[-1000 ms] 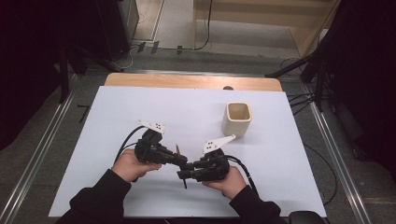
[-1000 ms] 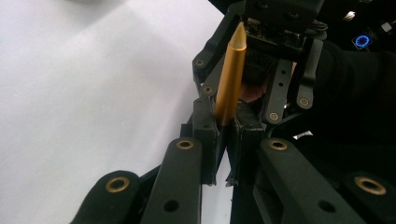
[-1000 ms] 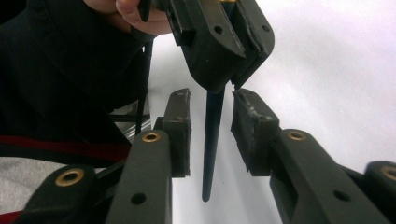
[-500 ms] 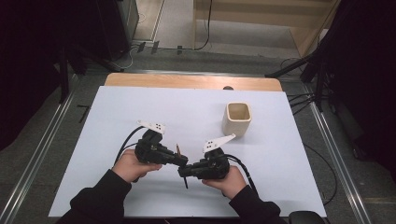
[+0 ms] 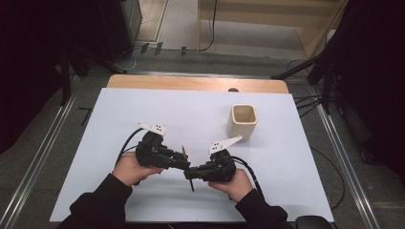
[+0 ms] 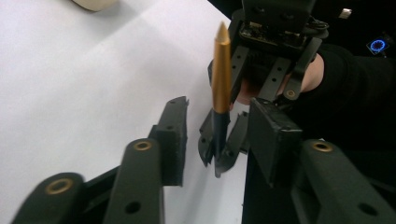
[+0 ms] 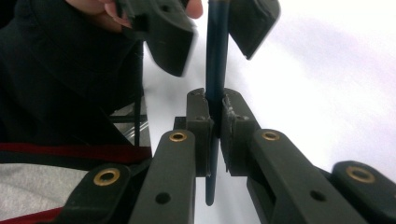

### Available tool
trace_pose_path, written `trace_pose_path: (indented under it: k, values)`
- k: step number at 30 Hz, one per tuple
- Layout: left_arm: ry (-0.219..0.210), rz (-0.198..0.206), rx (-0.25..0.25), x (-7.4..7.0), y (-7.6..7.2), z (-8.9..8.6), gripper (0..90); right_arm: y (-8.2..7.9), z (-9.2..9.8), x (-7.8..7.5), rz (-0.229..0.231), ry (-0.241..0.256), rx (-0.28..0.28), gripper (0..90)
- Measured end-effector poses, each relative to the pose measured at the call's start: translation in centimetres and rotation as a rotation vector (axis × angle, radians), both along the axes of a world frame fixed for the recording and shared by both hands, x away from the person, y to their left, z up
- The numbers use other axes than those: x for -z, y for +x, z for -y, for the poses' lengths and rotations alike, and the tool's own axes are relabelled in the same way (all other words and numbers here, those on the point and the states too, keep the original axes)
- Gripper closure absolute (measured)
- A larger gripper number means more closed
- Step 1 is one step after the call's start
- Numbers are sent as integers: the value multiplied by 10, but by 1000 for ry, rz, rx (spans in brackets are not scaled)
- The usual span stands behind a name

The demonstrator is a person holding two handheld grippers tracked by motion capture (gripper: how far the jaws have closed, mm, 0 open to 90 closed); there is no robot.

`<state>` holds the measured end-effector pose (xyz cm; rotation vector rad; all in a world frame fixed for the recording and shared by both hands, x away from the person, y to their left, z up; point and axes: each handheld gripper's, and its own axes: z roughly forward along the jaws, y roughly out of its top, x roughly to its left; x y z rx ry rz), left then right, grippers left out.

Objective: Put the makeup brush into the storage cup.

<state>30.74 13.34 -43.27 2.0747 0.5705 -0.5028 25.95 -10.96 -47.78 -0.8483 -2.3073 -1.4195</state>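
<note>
A pen with a gold upper part (image 6: pixel 221 70) and a dark barrel (image 7: pixel 215 56) stands between the two grippers. My right gripper (image 7: pixel 215 116) is shut on the dark barrel, at the front middle of the table (image 5: pixel 191 172). My left gripper (image 6: pixel 219 119) is open, its pads on either side of the pen without touching it. In the high view the left gripper (image 5: pixel 180 163) meets the right one from the left, with the pen's gold end (image 5: pixel 183 151) sticking up above them. In the right gripper view, the left gripper's open fingers (image 7: pixel 168 28) flank the barrel.
A cream square cup (image 5: pixel 244 120) stands upright on the white table cover (image 5: pixel 143 109), to the right and beyond the grippers. The wooden table edge (image 5: pixel 191 83) runs along the back. Cables trail from both grippers toward the front edge.
</note>
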Motion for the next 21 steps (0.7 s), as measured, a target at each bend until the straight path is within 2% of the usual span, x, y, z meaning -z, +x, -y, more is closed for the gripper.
trace_pose_path:
  k: [8, 14, 21]
  values:
    - [-2, 18, -22, 1, 3, -8, 396, 3, 4, 1, -17, -14, 19, 842]
    - [7, 32, -47, 4, 4, -13, 349, 4, 7, 1, -19, -18, 36, 842]
    - [51, 66, -52, 7, 3, -16, 330, 6, 10, 1, -15, -24, 58, 842]
